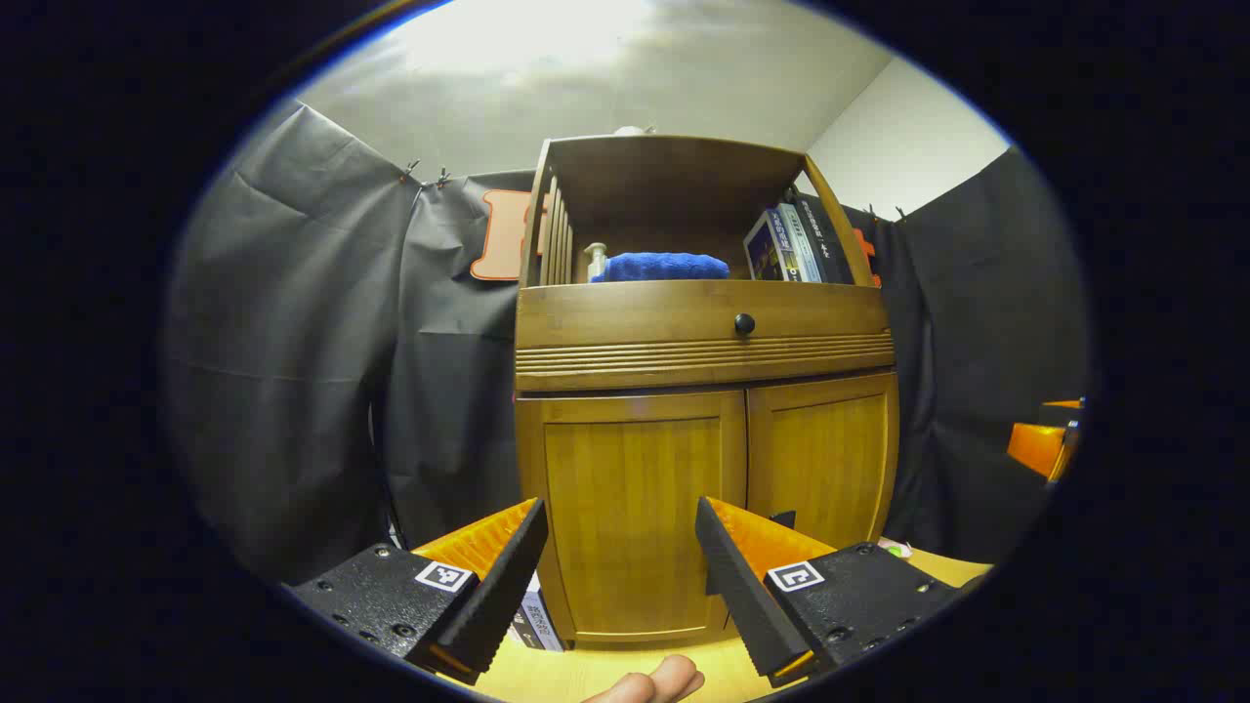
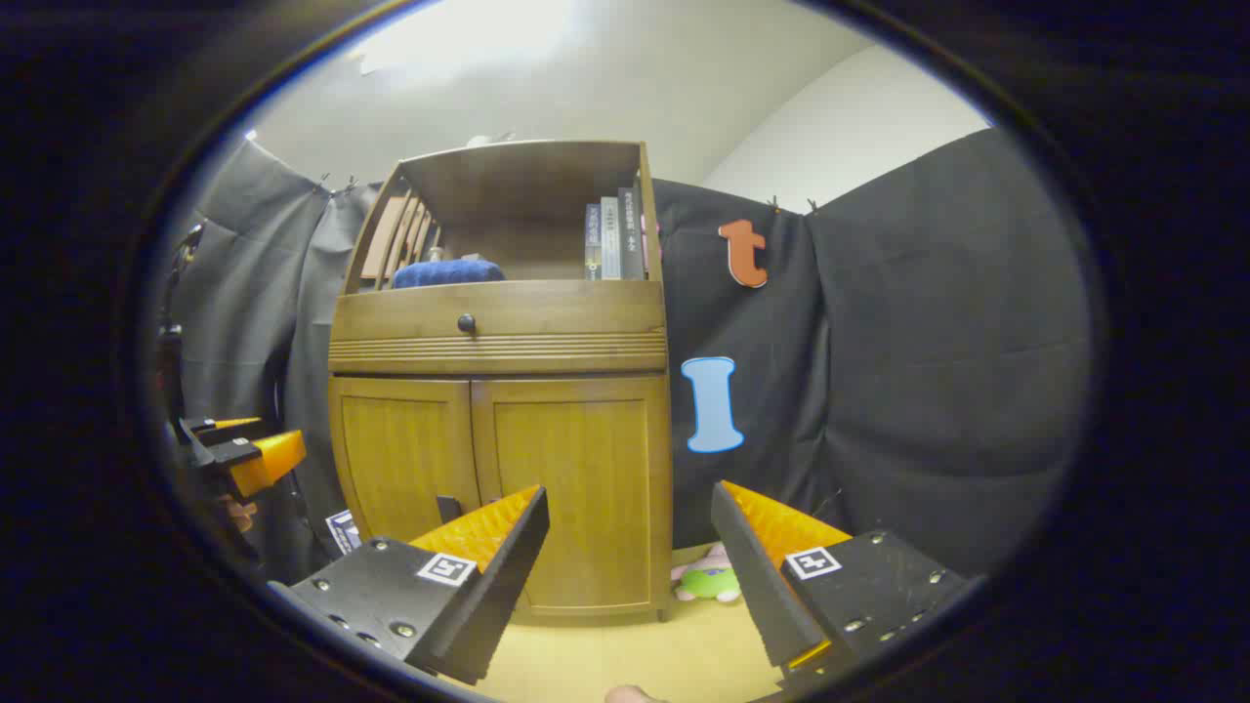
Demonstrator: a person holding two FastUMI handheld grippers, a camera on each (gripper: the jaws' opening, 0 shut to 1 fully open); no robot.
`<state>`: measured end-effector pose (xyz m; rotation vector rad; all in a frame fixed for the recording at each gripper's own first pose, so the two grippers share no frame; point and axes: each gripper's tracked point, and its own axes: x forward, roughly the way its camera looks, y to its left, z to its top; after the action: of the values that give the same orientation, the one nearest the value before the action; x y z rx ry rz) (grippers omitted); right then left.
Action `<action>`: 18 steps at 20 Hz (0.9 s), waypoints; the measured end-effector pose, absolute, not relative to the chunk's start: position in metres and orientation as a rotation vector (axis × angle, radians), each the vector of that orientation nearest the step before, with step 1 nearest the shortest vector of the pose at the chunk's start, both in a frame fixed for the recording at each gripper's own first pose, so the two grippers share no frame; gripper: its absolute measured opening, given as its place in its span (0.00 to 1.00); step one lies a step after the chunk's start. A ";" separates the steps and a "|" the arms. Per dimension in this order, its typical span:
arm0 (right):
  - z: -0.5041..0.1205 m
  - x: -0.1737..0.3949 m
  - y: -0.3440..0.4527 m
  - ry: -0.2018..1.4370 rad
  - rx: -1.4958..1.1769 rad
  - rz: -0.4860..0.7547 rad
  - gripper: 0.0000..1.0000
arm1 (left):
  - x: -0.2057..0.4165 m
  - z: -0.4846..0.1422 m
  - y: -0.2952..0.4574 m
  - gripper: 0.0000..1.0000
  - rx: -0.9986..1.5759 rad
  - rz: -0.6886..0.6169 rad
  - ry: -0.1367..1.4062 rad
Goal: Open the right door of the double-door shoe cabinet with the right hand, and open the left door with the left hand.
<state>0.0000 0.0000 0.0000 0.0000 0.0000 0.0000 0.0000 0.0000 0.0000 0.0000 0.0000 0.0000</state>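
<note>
Both doors shut; approach not begun. Right gripper (image 2: 630, 547) fingers spread wide, empty, well short of the warm-brown wooden double-door shoe cabinet (image 2: 503, 391). Best move, my judgement: carry it toward the small dark handle (image 2: 448, 508) at 9 o'clock of the right door (image 2: 571, 488), by the centre seam, close on it, pull out in an arc about the outer hinge.

Left gripper (image 1: 620, 561) likewise spread, empty, aimed at the left door (image 1: 630, 508); a dark handle (image 1: 781, 519) sits at 4 o'clock of it.

Cabinet stands on a pale yellow tabletop (image 2: 625, 654), 12 o'clock of both grippers. Plain recessed panel doors, drawer with round black knob (image 1: 744, 323) above, open shelf on top
</note>
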 end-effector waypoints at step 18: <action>-0.013 0.016 0.017 -0.047 -0.056 0.000 0.99 | 0.012 -0.025 -0.010 0.91 -0.047 -0.009 0.017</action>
<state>0.0162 0.0169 -0.0134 -0.0560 -0.0466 -0.0002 0.0119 -0.0098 -0.0246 -0.0474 0.0167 -0.0088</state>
